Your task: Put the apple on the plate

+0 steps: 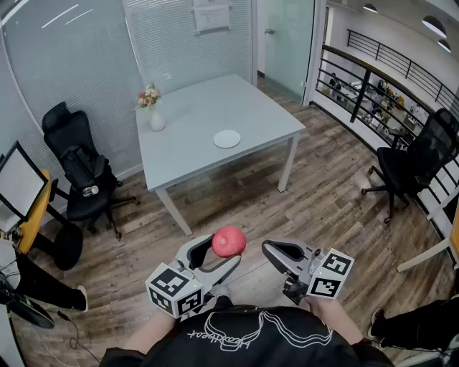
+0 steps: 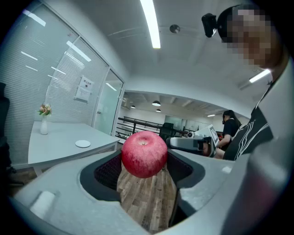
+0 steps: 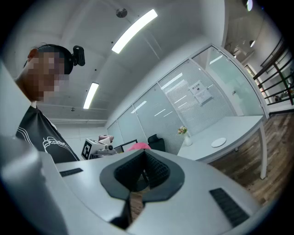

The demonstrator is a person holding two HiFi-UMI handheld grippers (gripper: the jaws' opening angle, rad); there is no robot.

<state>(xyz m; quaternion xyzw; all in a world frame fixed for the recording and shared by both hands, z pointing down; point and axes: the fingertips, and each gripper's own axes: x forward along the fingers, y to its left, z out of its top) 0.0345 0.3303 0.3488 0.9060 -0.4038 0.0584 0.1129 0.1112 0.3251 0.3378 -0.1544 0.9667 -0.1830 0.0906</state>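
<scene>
This is an office. Glass partition walls [image 1: 72, 64] with blinds and a posted notice [image 1: 211, 14] close off the far side behind a plain grey meeting table [image 1: 208, 107]. A black swivel office chair [image 1: 79, 172] stands at the left and a second office chair [image 1: 419, 154] at the right. A monitor [image 1: 18, 185] sits at the near left. Strip lights [image 2: 150, 25] line the ceiling, and a black railing [image 1: 373, 72] runs along the far right.

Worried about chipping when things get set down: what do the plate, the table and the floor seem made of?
Plate: white and smooth; ceramic or plastic, too small to tell.
Table: pale grey matte top, probably laminate or painted board.
Floor: mixed-brown planks with visible grain; wood or wood-look laminate.
</scene>
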